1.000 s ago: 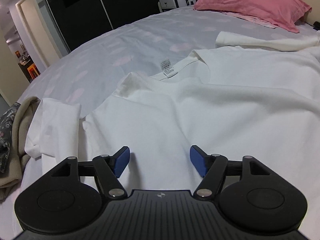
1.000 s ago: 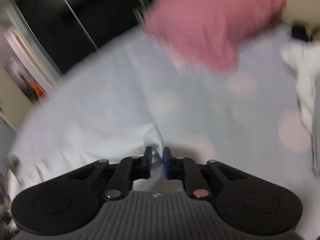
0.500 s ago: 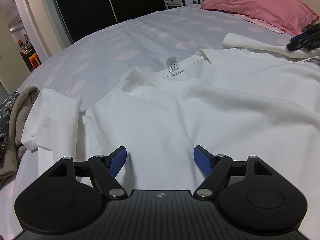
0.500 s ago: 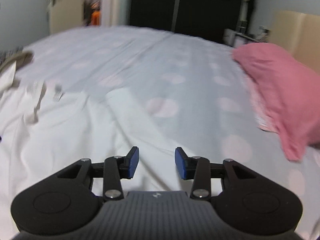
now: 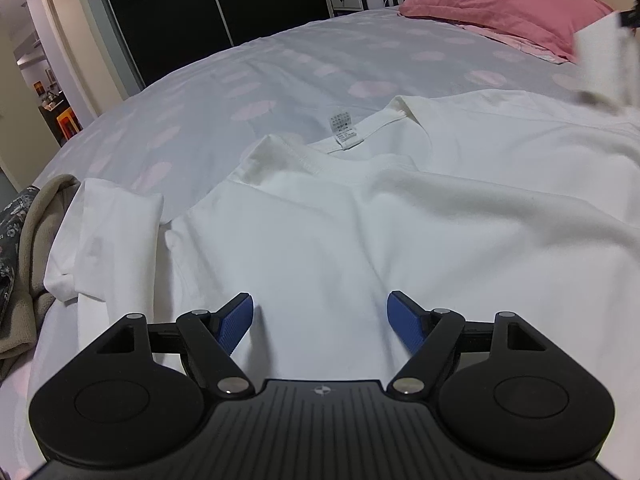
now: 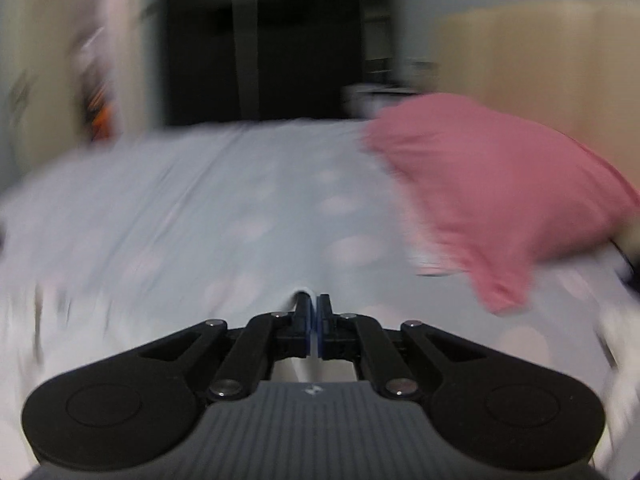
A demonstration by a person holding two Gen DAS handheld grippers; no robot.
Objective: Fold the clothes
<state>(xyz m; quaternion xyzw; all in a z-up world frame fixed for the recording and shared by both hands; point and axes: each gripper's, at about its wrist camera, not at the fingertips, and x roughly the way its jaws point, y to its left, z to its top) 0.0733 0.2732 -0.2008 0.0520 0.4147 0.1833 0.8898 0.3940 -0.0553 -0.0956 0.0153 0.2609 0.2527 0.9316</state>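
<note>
— Where's the tee lying?

— Flat on the bed, neck toward the far side. One sleeve is off to the left, next to a beige heap at the edge. The other sleeve is up in the air on the far right, in front of the pink pillow.

— How do you reckon it handles?

— Light and limp, I'd say. Thin cotton by the look of it; it wrinkles and drapes, no stiffness at all. It should slide easily over the sheet, so a pinch has to catch a hem or seam, not the middle of the cloth. The sleeve cuff or the shoulder seam looks like the best hold.

— And the left gripper?

— Wide open, hovering over the chest of the tee, nothing between its blue pads.

— The right gripper?

— Clamped tight. A sliver of white cloth shows between and under its tips, so I take it to have the raised sleeve. That view is badly blurred, mind.

— Anything to read?

— Only the label inside the collar. It has rows of small print, too tiny to make out. No brand that I can see.
</note>
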